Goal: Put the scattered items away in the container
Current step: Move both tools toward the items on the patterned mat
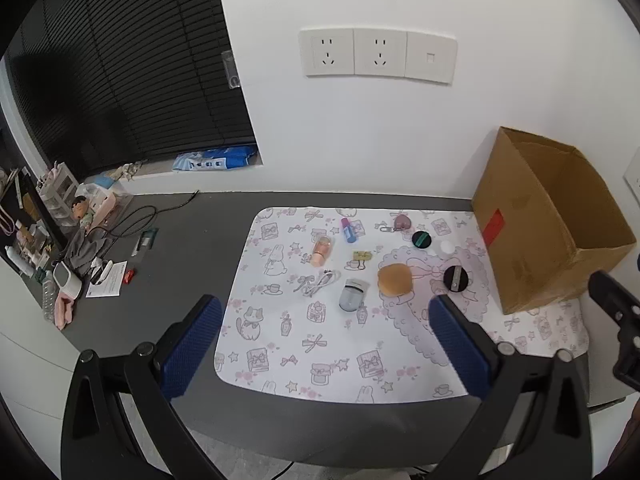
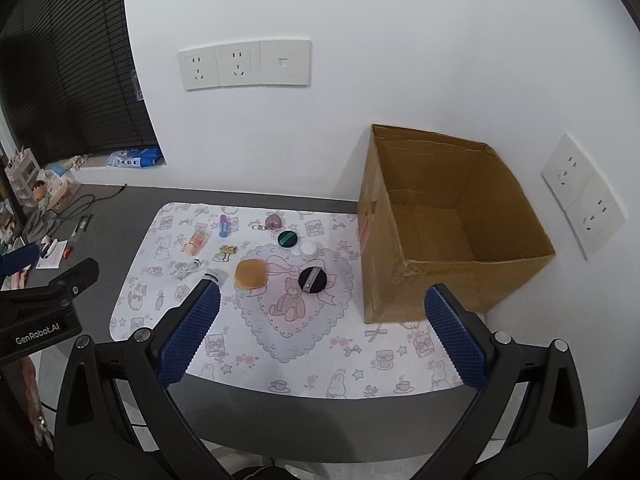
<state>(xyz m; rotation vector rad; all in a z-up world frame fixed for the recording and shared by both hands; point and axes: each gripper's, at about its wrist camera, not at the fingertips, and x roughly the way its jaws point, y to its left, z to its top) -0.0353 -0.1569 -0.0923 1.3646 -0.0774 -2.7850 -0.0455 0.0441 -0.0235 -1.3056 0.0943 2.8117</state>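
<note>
left gripper [image 1: 326,340] spread wide, held nothing | right gripper [image 2: 322,336] spread wide, held nothing | cardboard box [image 2: 452,216] stood empty beside scattered items on mat [image 2: 280,364]

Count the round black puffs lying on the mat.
2. A black puff with a green band lies toward the back, beside the white jar; a black puff with a grey strap lies nearer, right of the orange sponge. None seems hidden.

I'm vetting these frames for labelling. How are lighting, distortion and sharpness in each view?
Left wrist: even light, soft shadows, strong fisheye bending of the desk edge, small items slightly soft. Right wrist: similar, cardboard box clear, corners vignetted.
</note>
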